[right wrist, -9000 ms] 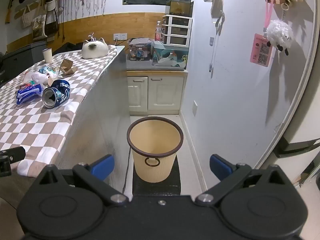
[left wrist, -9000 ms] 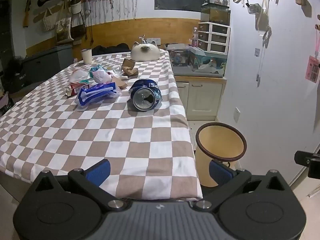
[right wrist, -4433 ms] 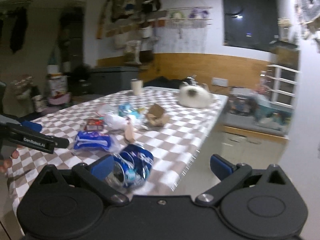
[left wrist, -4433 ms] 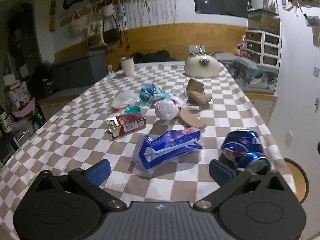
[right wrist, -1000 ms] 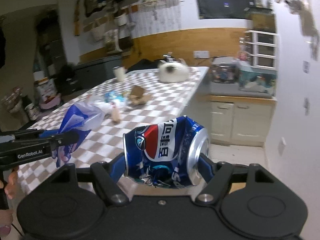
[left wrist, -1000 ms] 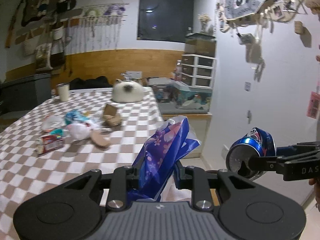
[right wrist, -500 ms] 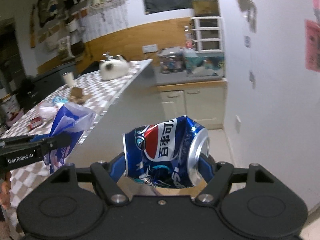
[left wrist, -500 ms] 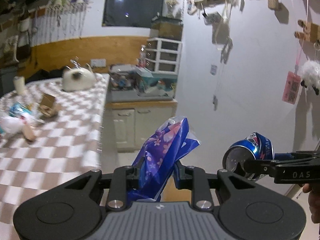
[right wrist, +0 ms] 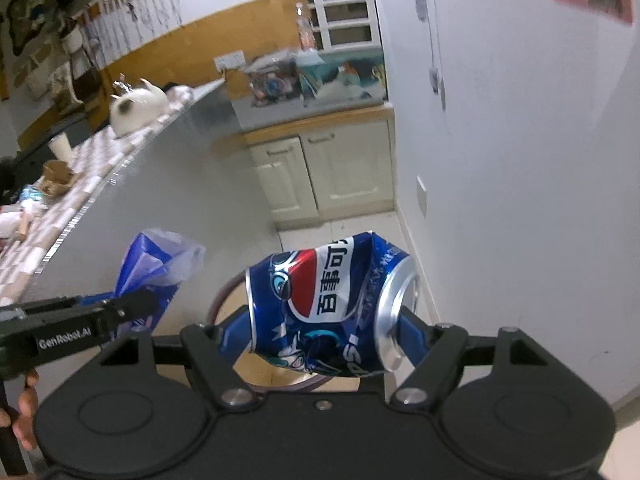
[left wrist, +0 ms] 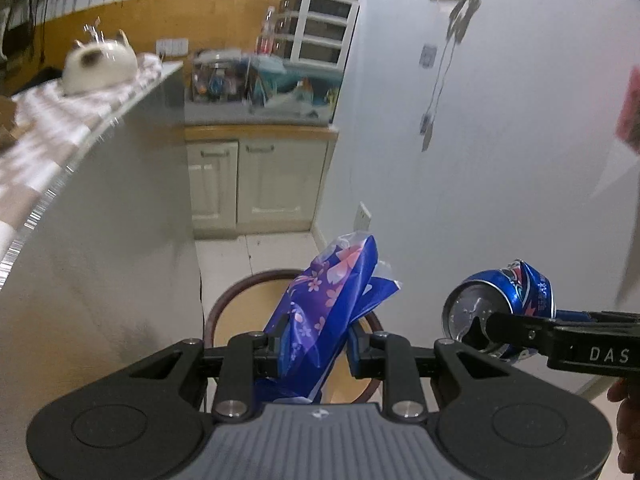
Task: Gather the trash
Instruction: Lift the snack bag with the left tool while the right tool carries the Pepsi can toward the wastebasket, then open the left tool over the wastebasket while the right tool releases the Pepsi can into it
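Observation:
My left gripper (left wrist: 316, 340) is shut on a blue plastic wrapper with pink flowers (left wrist: 332, 292), held upright above the tan trash bin (left wrist: 240, 312) on the floor. In the right wrist view the same wrapper (right wrist: 148, 268) hangs at the left. My right gripper (right wrist: 320, 324) is shut on a crushed blue Pepsi can (right wrist: 328, 308), lying sideways between its blue pads. Behind the can, part of the bin's dark rim (right wrist: 220, 296) shows. In the left wrist view the can (left wrist: 500, 308) hangs to the right of the bin.
The table with the checked cloth (left wrist: 48, 128) and its grey side panel (left wrist: 100, 240) stand on the left, with more litter (right wrist: 52, 180) on top. Cream cabinets (left wrist: 256, 184) close the far end and a white wall (left wrist: 480, 160) runs along the right. A hand (right wrist: 24, 412) grips the left tool.
Both grippers have swung away from the table and sunk toward the floor. The bin has come into view under the wrapper and the can. Both grips are unchanged.

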The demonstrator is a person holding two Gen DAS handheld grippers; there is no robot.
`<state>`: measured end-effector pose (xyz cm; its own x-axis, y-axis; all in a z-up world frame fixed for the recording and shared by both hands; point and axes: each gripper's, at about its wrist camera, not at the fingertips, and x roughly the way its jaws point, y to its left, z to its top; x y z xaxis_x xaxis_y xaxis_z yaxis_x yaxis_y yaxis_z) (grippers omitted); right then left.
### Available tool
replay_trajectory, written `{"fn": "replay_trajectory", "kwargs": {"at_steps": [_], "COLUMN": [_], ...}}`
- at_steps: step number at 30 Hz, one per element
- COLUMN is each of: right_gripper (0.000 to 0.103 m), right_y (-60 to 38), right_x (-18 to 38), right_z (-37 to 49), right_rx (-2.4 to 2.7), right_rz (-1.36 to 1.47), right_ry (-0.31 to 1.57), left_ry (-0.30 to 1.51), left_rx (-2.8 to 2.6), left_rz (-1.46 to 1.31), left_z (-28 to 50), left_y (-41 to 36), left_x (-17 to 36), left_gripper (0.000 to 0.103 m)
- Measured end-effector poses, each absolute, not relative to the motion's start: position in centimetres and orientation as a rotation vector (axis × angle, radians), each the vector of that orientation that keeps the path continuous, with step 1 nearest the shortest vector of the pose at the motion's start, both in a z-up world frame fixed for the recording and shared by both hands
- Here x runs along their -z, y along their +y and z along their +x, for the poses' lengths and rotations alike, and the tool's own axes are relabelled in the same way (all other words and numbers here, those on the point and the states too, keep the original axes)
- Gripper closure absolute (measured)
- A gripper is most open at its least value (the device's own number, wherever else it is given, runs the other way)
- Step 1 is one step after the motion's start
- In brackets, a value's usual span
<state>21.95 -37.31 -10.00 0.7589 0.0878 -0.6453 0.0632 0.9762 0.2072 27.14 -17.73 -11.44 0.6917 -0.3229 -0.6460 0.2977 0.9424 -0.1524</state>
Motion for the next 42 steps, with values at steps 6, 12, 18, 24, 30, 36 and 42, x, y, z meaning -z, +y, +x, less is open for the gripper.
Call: {"fn": "replay_trajectory", "kwargs": {"at_steps": [6, 12, 18, 24, 30, 36, 42], "right_gripper": [0.027, 0.027, 0.027, 0.027, 0.027, 0.027, 0.026], "right_y": [-38.5, -38.4, -37.6, -36.9, -35.9, -34.6, -34.0], "right_x": [14.0, 17.9, 20.3, 21.5, 23.1, 24.5, 25.7], "right_z": [26.7, 31.8, 36.2, 39.2, 41.3, 42.4, 42.9], "right_rx": [-0.007, -0.005, -0.014, -0.036, -0.061, -0.084, -0.096], "right_rz": [0.269, 0.339, 0.412, 0.443, 0.433, 0.413, 0.421], "right_ry": [0.771, 0.842, 0.876, 0.891, 0.936, 0.996, 1.034], "left_ry": [0.795, 0.873, 0.969, 1.039, 1.002, 0.999, 0.99], "left_rx": [0.314, 0.271, 0.296, 0.349, 0.379, 0.377, 0.351], "left_rz": [-0.076, -0.137, -0.159, -0.107, -0.023, 0.032, 0.024], "left_z": [32.2, 37.0, 41.5, 43.5, 42.3, 41.1, 39.1], "left_y": [-18.3, -17.9, -18.9, -20.3, -20.4, -19.7, -18.4], "left_x": [15.6, 20.3, 25.4, 29.2, 29.1, 28.2, 26.7], "left_gripper": [0.075, 0.075, 0.075, 0.045, 0.022, 0.011, 0.0]}}
